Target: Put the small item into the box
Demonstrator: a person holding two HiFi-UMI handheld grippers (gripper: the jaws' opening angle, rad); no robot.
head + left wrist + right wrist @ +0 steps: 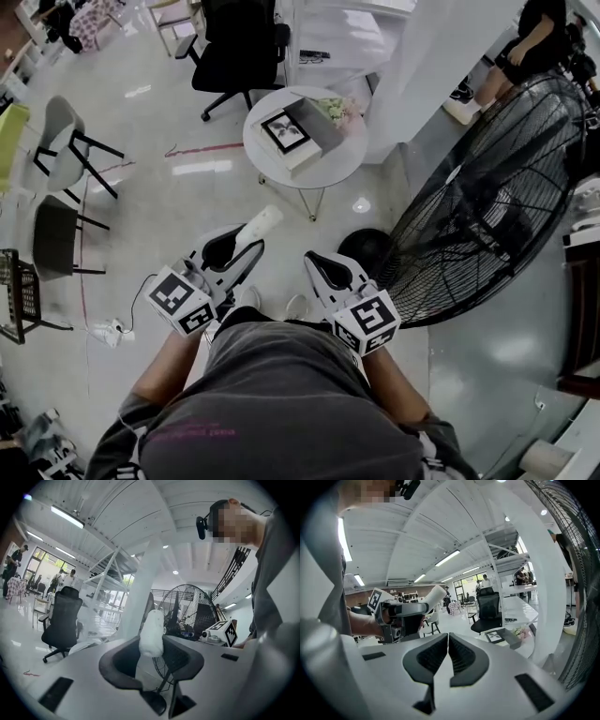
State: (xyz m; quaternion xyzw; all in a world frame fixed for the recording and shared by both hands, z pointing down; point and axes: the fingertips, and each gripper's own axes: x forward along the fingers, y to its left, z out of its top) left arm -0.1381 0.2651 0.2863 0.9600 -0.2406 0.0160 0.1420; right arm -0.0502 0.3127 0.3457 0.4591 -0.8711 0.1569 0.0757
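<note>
Closest to me, left gripper (pixel 244 246) pinches the small white soft-looking cylinder (pixel 152 634), its end poking past the pads, ready to carry. Right gripper (pixel 448 656) is closed on nothing, kept spare. Open grey box (pixel 302 131) sits on the round white table (pixel 272 171), well ahead.

The right gripper's (pixel 448 641) jaws were pressed together with nothing between them. At the left, the left gripper (pixel 423 607) clamped a white item (pixel 436 595), perhaps a soft roll. The box (pixel 502 637) lay on the round table (pixel 525 643), a black office chair (pixel 487 611) behind it.
</note>
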